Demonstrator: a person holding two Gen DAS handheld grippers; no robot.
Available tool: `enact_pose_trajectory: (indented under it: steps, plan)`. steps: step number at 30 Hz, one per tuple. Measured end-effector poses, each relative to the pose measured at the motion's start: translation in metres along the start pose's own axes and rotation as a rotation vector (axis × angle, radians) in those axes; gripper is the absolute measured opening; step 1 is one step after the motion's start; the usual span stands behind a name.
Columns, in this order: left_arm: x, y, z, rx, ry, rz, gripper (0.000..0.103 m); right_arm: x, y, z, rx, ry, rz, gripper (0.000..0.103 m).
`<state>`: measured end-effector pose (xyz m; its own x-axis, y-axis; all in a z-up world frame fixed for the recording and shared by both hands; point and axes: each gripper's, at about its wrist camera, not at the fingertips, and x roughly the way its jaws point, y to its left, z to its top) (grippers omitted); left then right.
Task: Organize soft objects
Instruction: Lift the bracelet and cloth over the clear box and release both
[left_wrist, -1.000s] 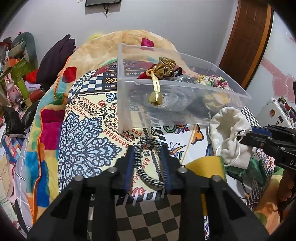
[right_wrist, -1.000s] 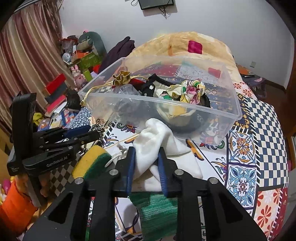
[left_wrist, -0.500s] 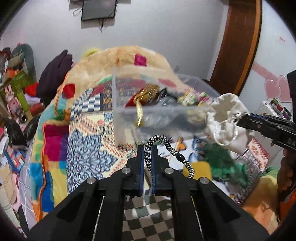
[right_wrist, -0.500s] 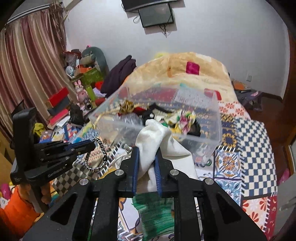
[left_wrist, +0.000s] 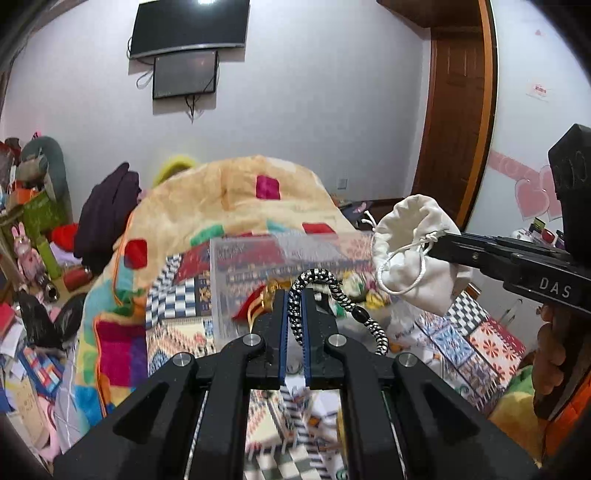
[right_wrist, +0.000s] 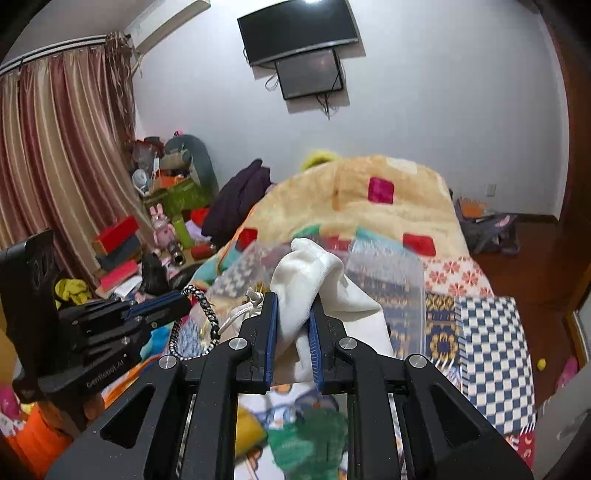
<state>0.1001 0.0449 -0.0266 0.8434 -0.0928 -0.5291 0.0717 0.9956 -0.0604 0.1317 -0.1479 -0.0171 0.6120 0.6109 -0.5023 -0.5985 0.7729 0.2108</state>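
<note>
My left gripper (left_wrist: 294, 295) is shut on a black-and-white braided cord loop (left_wrist: 334, 291), which arches above its fingertips and trails to the right. That cord (right_wrist: 197, 317) hangs from the left gripper (right_wrist: 181, 301) in the right wrist view. My right gripper (right_wrist: 292, 306) is shut on a white drawstring pouch (right_wrist: 314, 280), lifted above the bed. The pouch (left_wrist: 413, 254) shows at the right in the left wrist view, pinched by the right gripper (left_wrist: 441, 243). A clear plastic bin (left_wrist: 258, 266) with several soft items stands on the bed just beyond both grippers.
The bed carries a patterned quilt (right_wrist: 491, 332) and a tan blanket mound (left_wrist: 236, 195) behind the bin. A green knitted piece (right_wrist: 314, 439) and a yellow item (right_wrist: 247, 432) lie below my right gripper. Clutter fills the floor at left (left_wrist: 33, 258). A wooden door (left_wrist: 458, 110) stands at right.
Both grippers have risen from the quilt, each carrying its item. The left jaws closed onto the cord. The bin now sits lower in both views.
</note>
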Motion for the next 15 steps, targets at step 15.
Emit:
enact_pose_trajectory:
  steps: [15]
  plan:
    - [0.072,0.016,0.013,-0.065,0.095,0.021,0.006,0.057,-0.024,0.006,0.034,0.071,-0.081,0.014]
